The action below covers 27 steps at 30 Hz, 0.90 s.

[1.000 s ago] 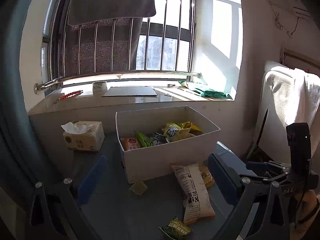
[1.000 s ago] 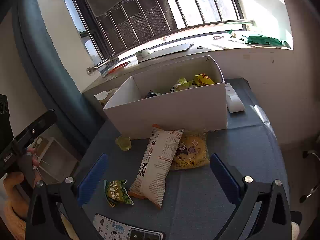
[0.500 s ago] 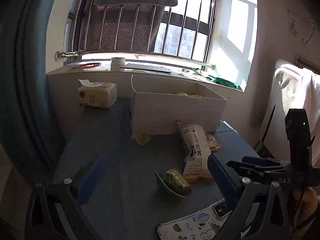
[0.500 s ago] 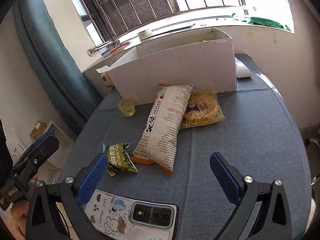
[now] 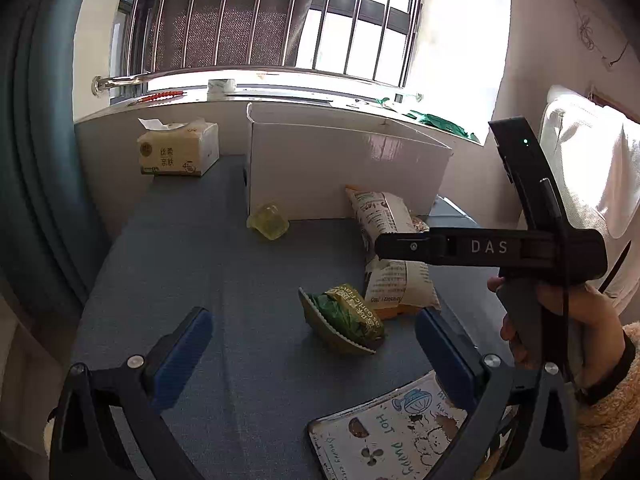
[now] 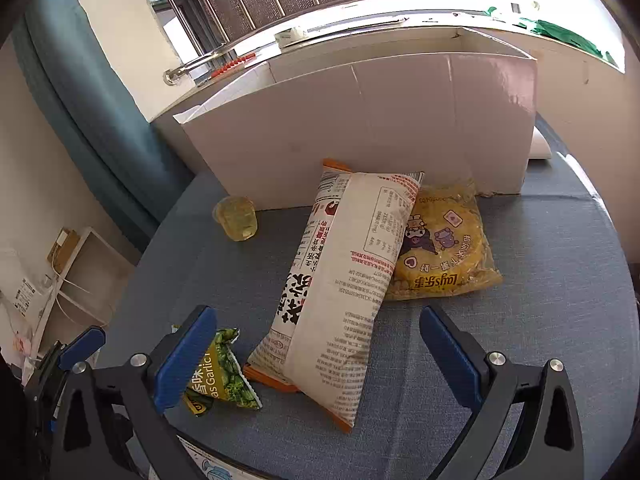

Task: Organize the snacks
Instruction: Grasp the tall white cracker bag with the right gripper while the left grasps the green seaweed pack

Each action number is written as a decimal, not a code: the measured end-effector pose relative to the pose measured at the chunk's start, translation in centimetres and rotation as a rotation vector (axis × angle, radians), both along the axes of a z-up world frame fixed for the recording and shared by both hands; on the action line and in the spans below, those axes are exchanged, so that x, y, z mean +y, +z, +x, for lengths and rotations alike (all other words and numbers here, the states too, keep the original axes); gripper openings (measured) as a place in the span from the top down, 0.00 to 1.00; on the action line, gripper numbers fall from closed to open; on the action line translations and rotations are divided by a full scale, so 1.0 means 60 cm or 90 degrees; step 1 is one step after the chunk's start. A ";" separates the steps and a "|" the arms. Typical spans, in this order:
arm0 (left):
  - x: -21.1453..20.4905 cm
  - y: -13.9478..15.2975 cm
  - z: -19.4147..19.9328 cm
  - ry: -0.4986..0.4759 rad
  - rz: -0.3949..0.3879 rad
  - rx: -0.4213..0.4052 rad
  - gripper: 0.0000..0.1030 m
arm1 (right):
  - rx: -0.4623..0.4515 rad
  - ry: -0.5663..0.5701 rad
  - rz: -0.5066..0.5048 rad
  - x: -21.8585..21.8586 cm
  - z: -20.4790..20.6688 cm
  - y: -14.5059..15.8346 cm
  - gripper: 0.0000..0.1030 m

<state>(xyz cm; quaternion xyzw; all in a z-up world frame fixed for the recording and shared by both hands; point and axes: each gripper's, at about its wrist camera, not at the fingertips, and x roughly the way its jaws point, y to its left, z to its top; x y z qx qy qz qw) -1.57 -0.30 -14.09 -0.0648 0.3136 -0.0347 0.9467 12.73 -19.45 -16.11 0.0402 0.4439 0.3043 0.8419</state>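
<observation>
Snacks: they lie on the blue bench [image 6: 540, 320] in front of the white box [image 6: 380, 128], and I want them in that box.
Long white bag [image 6: 344, 280]: biggest one. It looks puffy and light, and crinkly, so it may slip. I would pinch it across the middle, where it is narrow enough for me.
Yellow bag [image 6: 444, 256]: flat and soft, partly under the long bag. What is inside may crack. I would take it by a free edge.
Green bag [image 5: 346, 316]: small, light, crumpled. I would grab its bumpy middle.
Jelly cup [image 6: 237, 218]: tiny, smooth, near the box wall. Its top could dent.
Right gripper [image 6: 318, 354]: spread wide, holding nothing, low over the long bag.
Left gripper [image 5: 312, 356]: spread wide too, holding nothing, near the green bag.
Hard to see: the box walls hide what is inside. My right gripper covers part of the long bag in the left view. The picture card [image 5: 384, 436] is cut off at the bottom.
</observation>
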 end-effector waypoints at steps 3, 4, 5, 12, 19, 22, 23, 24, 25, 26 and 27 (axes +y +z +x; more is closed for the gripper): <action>-0.005 -0.010 0.004 -0.007 0.007 0.016 0.00 | 0.029 0.013 -0.016 0.021 0.027 -0.020 0.03; -0.006 -0.012 0.003 -0.008 0.008 0.019 0.00 | 0.045 0.015 -0.019 0.024 0.035 -0.028 0.09; -0.007 -0.014 0.002 -0.009 0.009 0.022 0.00 | 0.041 0.012 -0.028 0.025 0.038 -0.030 0.31; -0.006 -0.026 0.012 -0.023 -0.003 0.045 0.00 | 0.049 0.002 0.045 -0.025 0.036 -0.018 0.61; -0.016 -0.029 0.064 -0.062 -0.058 0.105 0.00 | 0.034 -0.036 0.134 -0.120 -0.001 0.011 0.61; -0.015 -0.037 0.096 -0.068 -0.101 0.144 0.00 | 0.040 -0.053 0.170 -0.159 -0.017 0.013 0.61; -0.013 -0.041 0.106 -0.071 -0.118 0.156 0.00 | 0.040 -0.057 0.175 -0.170 -0.023 0.013 0.61; -0.011 -0.045 0.115 -0.068 -0.124 0.168 0.00 | 0.037 -0.064 0.176 -0.178 -0.030 0.013 0.61; -0.010 -0.048 0.121 -0.055 -0.125 0.178 0.02 | 0.036 -0.070 0.177 -0.187 -0.033 0.015 0.61; -0.010 -0.052 0.125 -0.058 -0.124 0.187 0.10 | 0.036 -0.072 0.179 -0.193 -0.037 0.015 0.61; -0.014 -0.055 0.128 -0.071 -0.119 0.191 0.25 | 0.036 -0.079 0.181 -0.197 -0.040 0.014 0.61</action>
